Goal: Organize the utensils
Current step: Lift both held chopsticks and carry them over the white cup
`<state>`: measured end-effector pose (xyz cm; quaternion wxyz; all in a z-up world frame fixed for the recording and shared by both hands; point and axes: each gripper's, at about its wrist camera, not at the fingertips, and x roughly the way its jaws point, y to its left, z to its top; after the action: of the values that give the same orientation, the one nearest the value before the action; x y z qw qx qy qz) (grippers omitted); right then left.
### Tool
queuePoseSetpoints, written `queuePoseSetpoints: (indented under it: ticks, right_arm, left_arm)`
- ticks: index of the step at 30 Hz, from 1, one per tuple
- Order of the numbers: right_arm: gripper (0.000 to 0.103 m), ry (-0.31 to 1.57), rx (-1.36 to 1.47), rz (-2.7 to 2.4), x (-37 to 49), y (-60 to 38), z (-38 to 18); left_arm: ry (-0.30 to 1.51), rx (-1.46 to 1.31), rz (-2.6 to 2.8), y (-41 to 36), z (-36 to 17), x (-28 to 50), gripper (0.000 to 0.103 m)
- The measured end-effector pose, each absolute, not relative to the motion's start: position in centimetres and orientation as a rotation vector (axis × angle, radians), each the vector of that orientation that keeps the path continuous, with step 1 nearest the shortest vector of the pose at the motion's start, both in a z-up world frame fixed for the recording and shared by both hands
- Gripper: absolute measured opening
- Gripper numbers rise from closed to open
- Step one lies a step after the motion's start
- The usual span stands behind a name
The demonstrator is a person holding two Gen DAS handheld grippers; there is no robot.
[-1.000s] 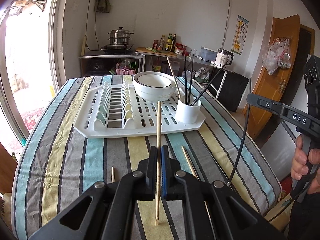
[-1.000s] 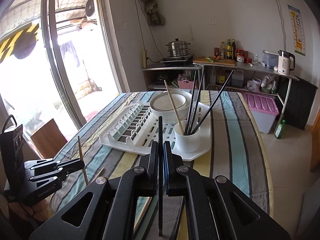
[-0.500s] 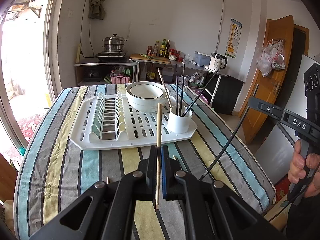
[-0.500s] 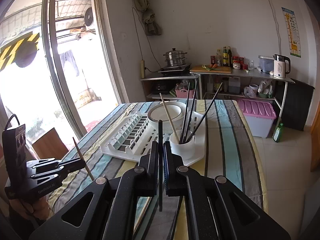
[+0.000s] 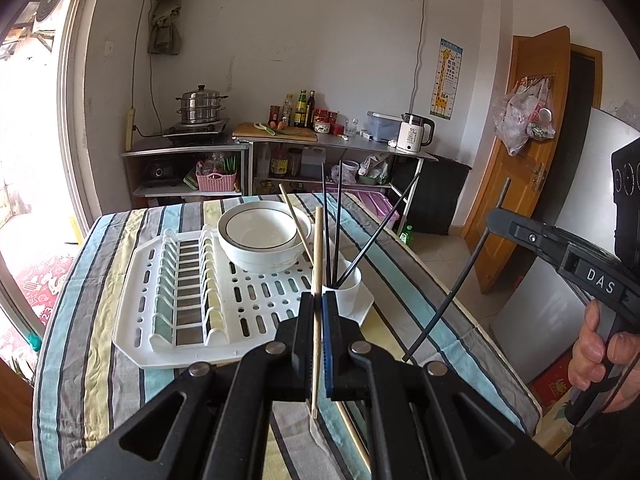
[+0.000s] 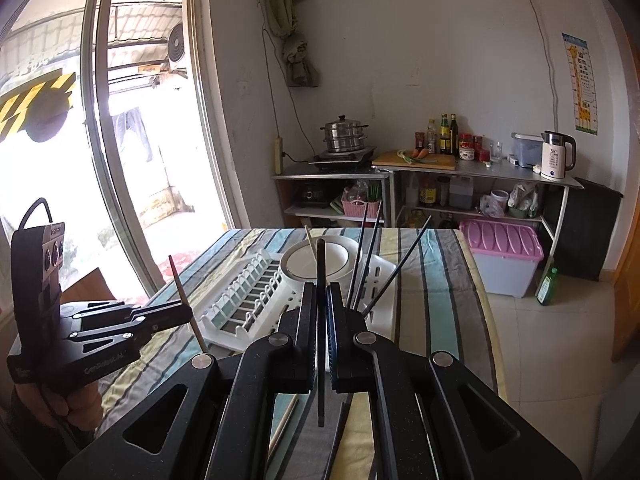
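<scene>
In the left wrist view my left gripper [image 5: 319, 308] is shut on a wooden chopstick [image 5: 318, 256], held almost upright above the striped table. Just beyond it a white cup [image 5: 349, 294] with several chopsticks stands on the white drying rack [image 5: 148, 320], beside a white bowl [image 5: 262, 240]. At the right, my right gripper [image 5: 496, 218] holds a slanted black chopstick [image 5: 448, 304]. In the right wrist view the right gripper [image 6: 321, 300] is shut on that black chopstick [image 6: 321, 264]. The left gripper [image 6: 184, 314] is at the left with its wooden chopstick [image 6: 178, 280].
Loose chopsticks [image 5: 354, 436] lie on the striped tablecloth [image 5: 80, 320] near the front edge, under the grippers. Behind the table stand metal shelves with a steamer pot [image 5: 200, 110] and a kettle [image 5: 414, 138]. A pink-lidded box [image 6: 502, 256] sits on the floor.
Both grippers have risen off the table, each with its chopstick. The lower chopstick ends now hang clear of the cloth, and the rack and cup sit lower in both views.
</scene>
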<state>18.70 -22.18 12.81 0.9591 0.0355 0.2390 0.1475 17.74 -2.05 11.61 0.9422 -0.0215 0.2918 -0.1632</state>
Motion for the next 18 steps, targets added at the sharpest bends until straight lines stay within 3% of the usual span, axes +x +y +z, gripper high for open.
queuePoseSetpoints:
  ticks: [18]
  right_arm:
    - [0.004, 0.423, 0.102, 0.281, 24.9, -23.1, 15.8]
  left_arm:
    - [0.535, -0.074, -0.392, -5.3, 16.1, 27.1, 0.004]
